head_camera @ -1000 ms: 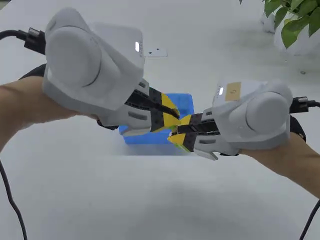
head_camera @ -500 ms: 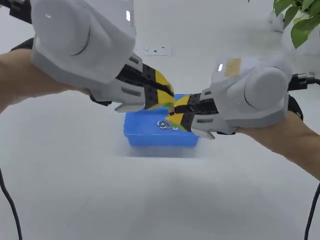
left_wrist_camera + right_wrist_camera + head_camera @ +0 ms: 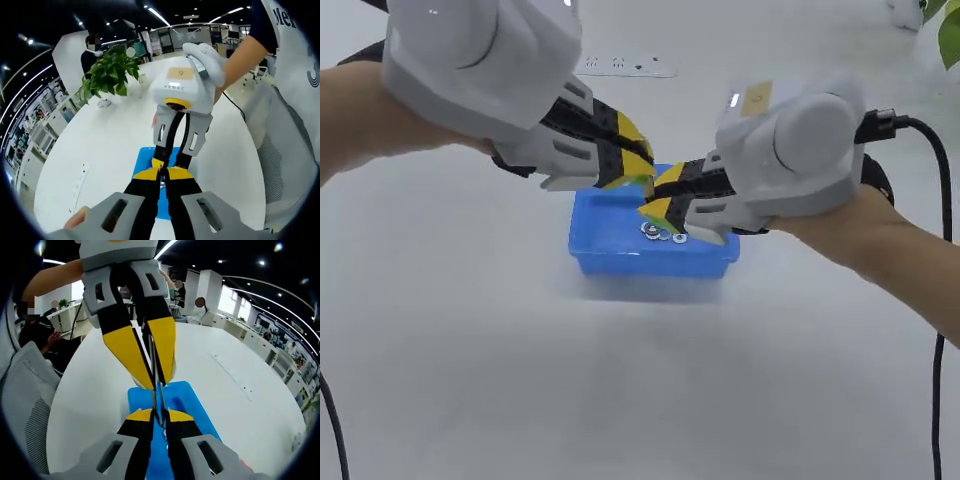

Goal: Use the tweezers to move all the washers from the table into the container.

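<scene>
- The left gripper (image 3: 642, 170) and the right gripper (image 3: 655, 205) meet tip to tip, nearly nose to nose, above the blue container (image 3: 620, 262).
- In the right gripper view, thin silver tweezers (image 3: 157, 390) run from between the yellow jaws of the left gripper (image 3: 159, 382) down into the jaws of the right gripper (image 3: 156, 416).
- The left gripper's jaws are pressed together on the tweezers, with only a sliver between them.
- The right gripper's jaws are likewise drawn in tight against the tweezers.
- In the left gripper view, the left gripper (image 3: 161, 172) faces the right gripper (image 3: 170, 161) straight ahead, and the container (image 3: 144, 160) lies below and beyond both sets of tips.
- Several washers (image 3: 660, 234) lie inside the container, just below the right gripper's tips and partly hidden by them.
- The container stands on the white table (image 3: 470, 380), directly beneath the two grippers.
- A white power strip (image 3: 620, 66) lies on the table beyond the left gripper, well apart from the container.
</scene>
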A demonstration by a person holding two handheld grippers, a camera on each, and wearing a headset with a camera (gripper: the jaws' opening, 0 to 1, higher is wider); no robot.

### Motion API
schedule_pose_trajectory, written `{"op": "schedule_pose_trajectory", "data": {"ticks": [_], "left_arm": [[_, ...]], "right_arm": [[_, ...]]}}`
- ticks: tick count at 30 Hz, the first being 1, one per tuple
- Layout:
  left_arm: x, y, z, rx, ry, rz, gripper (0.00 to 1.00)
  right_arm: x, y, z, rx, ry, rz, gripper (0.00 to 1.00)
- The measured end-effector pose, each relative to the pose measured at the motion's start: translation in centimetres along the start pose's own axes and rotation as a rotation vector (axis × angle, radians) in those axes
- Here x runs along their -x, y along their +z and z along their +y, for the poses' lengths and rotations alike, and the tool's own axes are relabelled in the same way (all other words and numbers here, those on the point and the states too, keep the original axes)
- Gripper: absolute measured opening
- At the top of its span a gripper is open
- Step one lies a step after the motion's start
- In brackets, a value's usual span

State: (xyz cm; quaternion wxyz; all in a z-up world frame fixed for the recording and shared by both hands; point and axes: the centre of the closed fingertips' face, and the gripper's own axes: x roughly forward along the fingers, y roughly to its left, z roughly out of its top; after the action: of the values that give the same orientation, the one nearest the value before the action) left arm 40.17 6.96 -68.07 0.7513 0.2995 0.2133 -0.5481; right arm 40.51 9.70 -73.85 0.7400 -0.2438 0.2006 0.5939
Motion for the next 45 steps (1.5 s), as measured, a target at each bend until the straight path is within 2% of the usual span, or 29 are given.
{"op": "schedule_pose_trajectory", "data": {"ticks": [8, 19, 33, 39, 45], "left_arm": [[-1.5, -2.3, 0.6, 0.049, -0.016, 0.014, 0.07], [-2.2, -3.1, 0.1, 0.067, -0.038, 0.019, 0.07], [-2.3, -2.7, -0.1, 0.056, -0.047, 0.014, 0.07], [-1.8, -2.1, -0.4, 0.039, -0.05, 0.01, 0.07], [-1.1, -1.0, -0.2, 0.02, -0.033, -0.001, 0.07]], "right_arm": [[-2.1, -1.7, -0.2, -0.035, 0.037, 0.03, 0.1], [-2.6, -2.7, 0.0, -0.047, 0.047, 0.052, 0.11], [-2.3, -2.7, 0.0, -0.034, 0.047, 0.06, 0.11], [-1.8, -2.2, 0.2, -0.014, 0.049, 0.049, 0.11], [-0.4, -1.2, -0.1, -0.005, 0.023, 0.022, 0.1]]}}
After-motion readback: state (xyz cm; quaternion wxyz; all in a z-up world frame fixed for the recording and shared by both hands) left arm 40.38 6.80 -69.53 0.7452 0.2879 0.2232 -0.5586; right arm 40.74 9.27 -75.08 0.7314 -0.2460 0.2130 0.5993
